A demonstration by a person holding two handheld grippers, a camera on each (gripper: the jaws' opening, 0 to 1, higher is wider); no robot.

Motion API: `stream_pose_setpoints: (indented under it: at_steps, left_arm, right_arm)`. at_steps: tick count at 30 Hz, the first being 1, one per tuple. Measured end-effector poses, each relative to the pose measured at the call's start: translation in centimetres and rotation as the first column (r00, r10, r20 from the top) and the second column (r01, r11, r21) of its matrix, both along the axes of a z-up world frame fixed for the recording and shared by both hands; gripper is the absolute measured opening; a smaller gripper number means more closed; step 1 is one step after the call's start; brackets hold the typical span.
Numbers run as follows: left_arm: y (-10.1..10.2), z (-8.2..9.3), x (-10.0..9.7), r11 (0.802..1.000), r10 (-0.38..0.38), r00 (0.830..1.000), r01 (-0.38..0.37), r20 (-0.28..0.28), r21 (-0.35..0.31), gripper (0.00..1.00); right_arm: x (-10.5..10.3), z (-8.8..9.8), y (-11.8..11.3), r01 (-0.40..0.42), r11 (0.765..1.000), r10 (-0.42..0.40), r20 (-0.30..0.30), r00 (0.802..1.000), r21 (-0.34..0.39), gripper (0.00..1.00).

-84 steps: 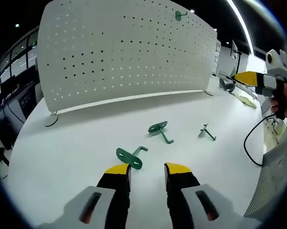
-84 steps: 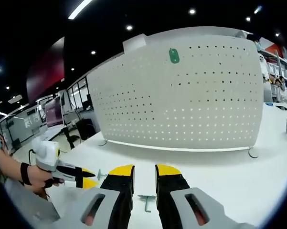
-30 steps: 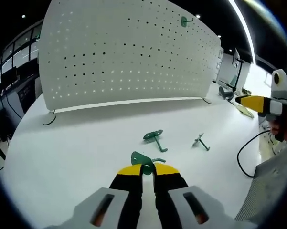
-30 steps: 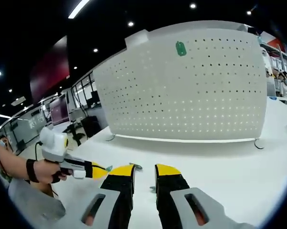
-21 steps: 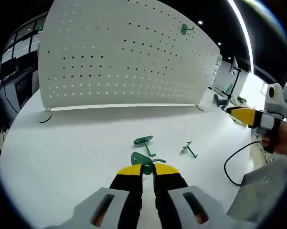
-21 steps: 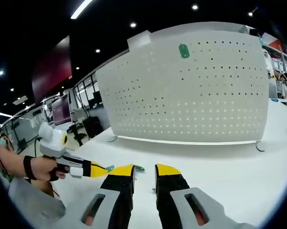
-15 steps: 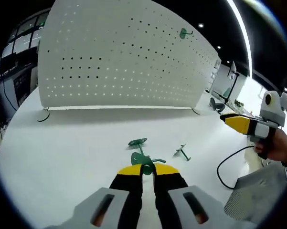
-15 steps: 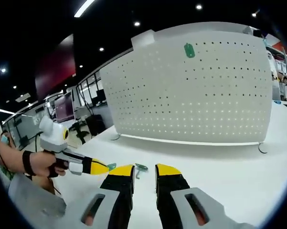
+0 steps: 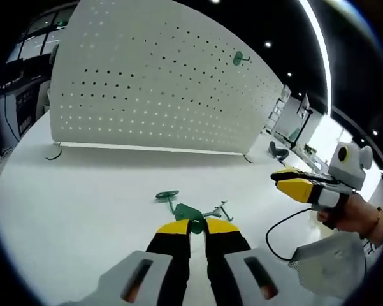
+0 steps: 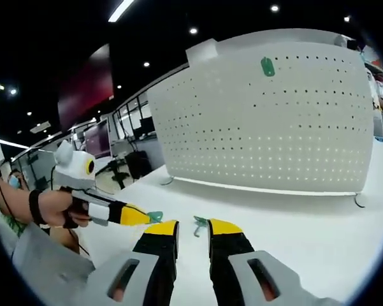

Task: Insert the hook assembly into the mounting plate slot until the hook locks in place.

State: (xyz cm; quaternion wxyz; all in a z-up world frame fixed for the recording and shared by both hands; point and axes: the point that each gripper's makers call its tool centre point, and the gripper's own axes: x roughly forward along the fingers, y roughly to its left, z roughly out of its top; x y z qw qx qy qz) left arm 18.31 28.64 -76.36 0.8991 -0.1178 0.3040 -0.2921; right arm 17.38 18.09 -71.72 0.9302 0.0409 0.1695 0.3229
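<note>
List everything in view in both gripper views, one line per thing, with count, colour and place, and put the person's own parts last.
Perforated white pegboard panel: one, white, standing upright on feet at the far side of the table.
White table top: one, white, under everything.
Green metal hook on the panel: one, green, mounted near the panel's upper edge.
Green metal hooks on the table: two, green, lying loose just beyond the left hand-held gripper.
Held green metal hook: one, green, pinched in the left hand-held gripper.
Black cable: one, black, trailing below the right hand-held gripper.
Left hand-held gripper: yellow tips, shut on the hook.
Right hand-held gripper: yellow tips, open, empty.
Person's hand: one, holding the right hand-held gripper.
</note>
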Motion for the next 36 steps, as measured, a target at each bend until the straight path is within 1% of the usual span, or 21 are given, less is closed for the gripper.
stream_pose_setpoints:
  at_steps: [1,5,7,10,13,16,19,21,31,34,36]
  left_arm:
    - [-0.1,0.1,-0.2,1.000,-0.001,1.000,0.001,-0.005,-0.008,0.08]
    - [-0.5,0.8,-0.8,0.999,-0.002,1.000,0.001,-0.020,-0.046,0.08]
    - [-0.6,1.0,-1.0,0.998,-0.001,1.000,-0.001,-0.027,-0.064,0.08]
    - [-0.7,1.0,-1.3,0.997,0.004,0.999,-0.007,-0.039,-0.073,0.08]
    - [-0.9,1.6,-1.9,0.993,0.001,0.998,-0.009,-0.063,-0.121,0.08]
    - [-1.1,1.9,-2.2,0.990,-0.010,0.997,0.000,-0.071,-0.138,0.08]
    - [-1.3,2.1,-2.6,0.988,-0.020,0.997,0.007,-0.080,-0.157,0.08]
    - [-1.4,2.2,-2.8,0.987,-0.023,0.997,0.011,-0.074,-0.157,0.08]
    - [-2.8,2.8,-4.4,0.977,-0.093,0.989,0.069,-0.112,-0.204,0.08]
    - [-3.2,3.3,-4.7,0.974,-0.111,0.988,0.086,-0.108,-0.210,0.08]
    - [-3.4,3.4,-4.9,0.971,-0.128,0.985,0.101,-0.114,-0.218,0.08]
  right_arm:
    - [-0.2,-0.1,0.2,-0.007,1.000,0.007,-0.003,1.000,-0.007,0.18]
    - [-0.6,-0.2,0.8,-0.033,0.999,0.033,-0.009,0.999,0.011,0.18]
    - [-1.0,-0.3,1.2,-0.052,0.999,0.052,-0.007,0.999,-0.002,0.18]
    - [-1.5,-0.4,1.8,-0.088,0.996,0.088,-0.007,0.996,-0.013,0.18]
    - [-2.1,-0.5,2.3,-0.124,0.992,0.124,-0.010,0.992,-0.022,0.18]
    - [-2.5,-0.5,2.7,-0.145,0.989,0.145,-0.010,0.989,-0.018,0.18]
    - [-3.0,-0.9,3.1,-0.170,0.985,0.170,-0.014,0.985,-0.033,0.18]
    - [-3.2,-1.0,3.3,-0.179,0.983,0.179,-0.020,0.984,-0.036,0.18]
    - [-3.7,-1.2,3.7,-0.221,0.971,0.221,-0.002,0.975,-0.089,0.17]
    - [-4.0,-1.2,3.9,-0.239,0.966,0.240,-0.001,0.971,-0.096,0.17]
    - [-4.2,-1.3,3.9,-0.256,0.958,0.259,0.006,0.966,-0.127,0.15]
